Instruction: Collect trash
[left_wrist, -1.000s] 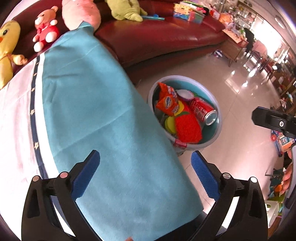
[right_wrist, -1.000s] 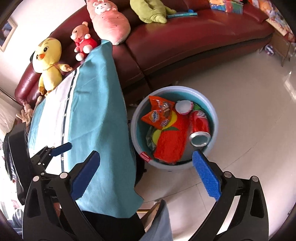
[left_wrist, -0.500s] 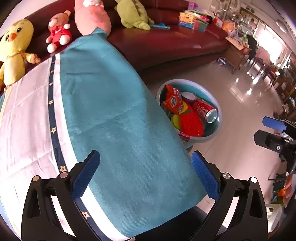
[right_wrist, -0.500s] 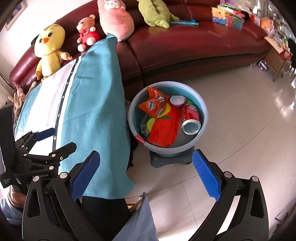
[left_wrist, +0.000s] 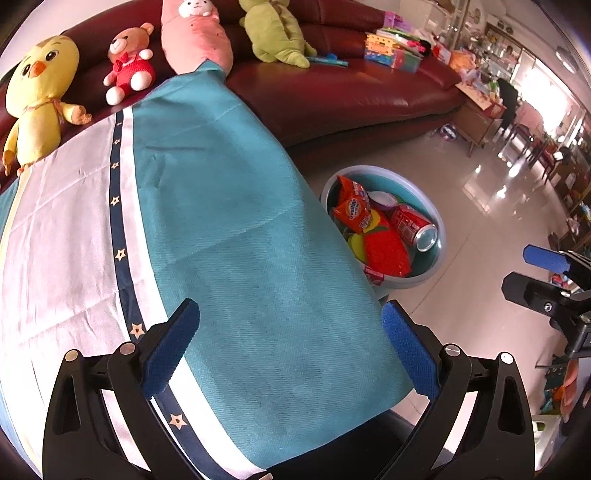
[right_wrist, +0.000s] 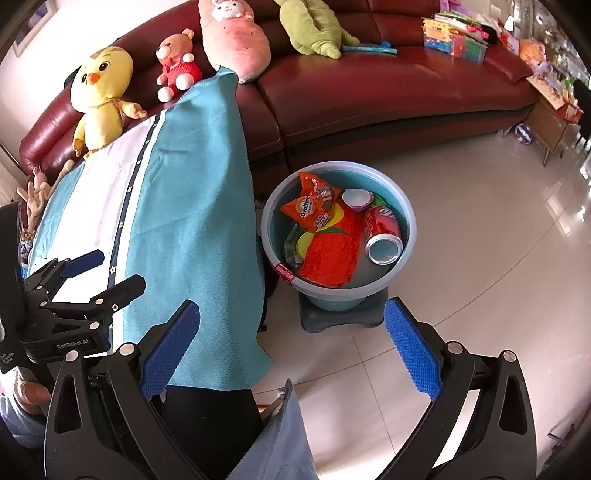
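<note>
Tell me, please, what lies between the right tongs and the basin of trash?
In the right wrist view, only bare floor tiles separate the open right tongs from the basin on its grey stand.

Basin (right_wrist: 406, 236) on floor, right of cloth-covered table (right_wrist: 192, 206). In basin: can (right_wrist: 382, 236), snack packets (right_wrist: 314, 206). Sofa (right_wrist: 388, 85) behind.

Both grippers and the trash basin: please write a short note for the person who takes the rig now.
Left gripper: open, holds nothing, above the teal-and-white cloth.
Right gripper: open, holds nothing, above the floor near the basin.
Trash: the basin stands on a small stool beside the table. It holds an Ovaltine packet, a red bag, a red can on its side and a small white cup.
Done: these items are collected.
Left: no trash shows on the visible part of the cloth. Check the hidden areas before stopping.
</note>
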